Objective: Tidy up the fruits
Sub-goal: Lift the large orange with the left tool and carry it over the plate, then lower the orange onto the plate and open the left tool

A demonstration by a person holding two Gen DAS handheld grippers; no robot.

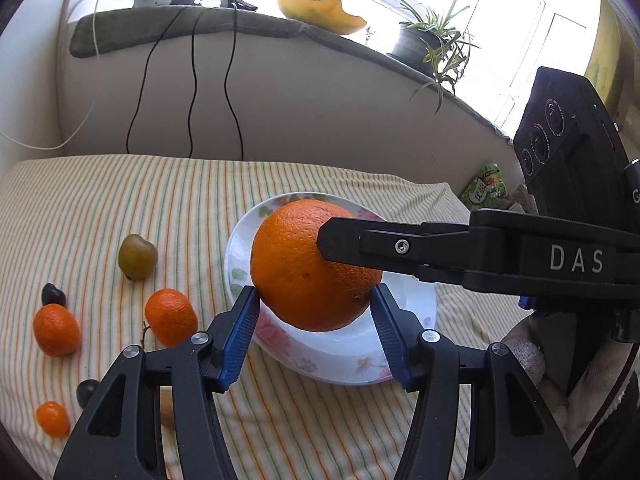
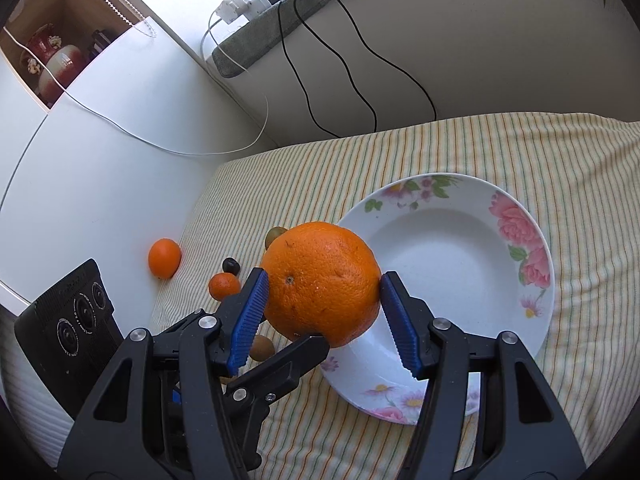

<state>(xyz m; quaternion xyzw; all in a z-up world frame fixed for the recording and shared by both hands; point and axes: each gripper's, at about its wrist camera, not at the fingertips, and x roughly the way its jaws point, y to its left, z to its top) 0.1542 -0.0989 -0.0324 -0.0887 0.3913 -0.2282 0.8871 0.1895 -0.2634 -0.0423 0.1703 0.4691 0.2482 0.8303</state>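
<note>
A large orange [image 1: 296, 268] hangs over the white flowered plate [image 1: 416, 312] on the striped cloth. My left gripper [image 1: 314, 296] presses its blue pads on the orange's lower sides. From the right, a black finger [image 1: 348, 240] of the right gripper lies on the same fruit. In the right wrist view the orange [image 2: 320, 280] sits between the pads of my right gripper [image 2: 322, 280], above the plate's [image 2: 460, 264] left rim, with the left gripper's finger [image 2: 296, 360] under it. Both grippers are shut on it.
Loose fruit lies left of the plate: two mandarins [image 1: 171, 317] [image 1: 56, 330], a green plum [image 1: 137, 256], a kumquat [image 1: 52, 418] and dark grapes [image 1: 53, 295]. Black cables [image 1: 192, 92] hang down the wall behind. A potted plant [image 1: 416, 46] stands on the sill.
</note>
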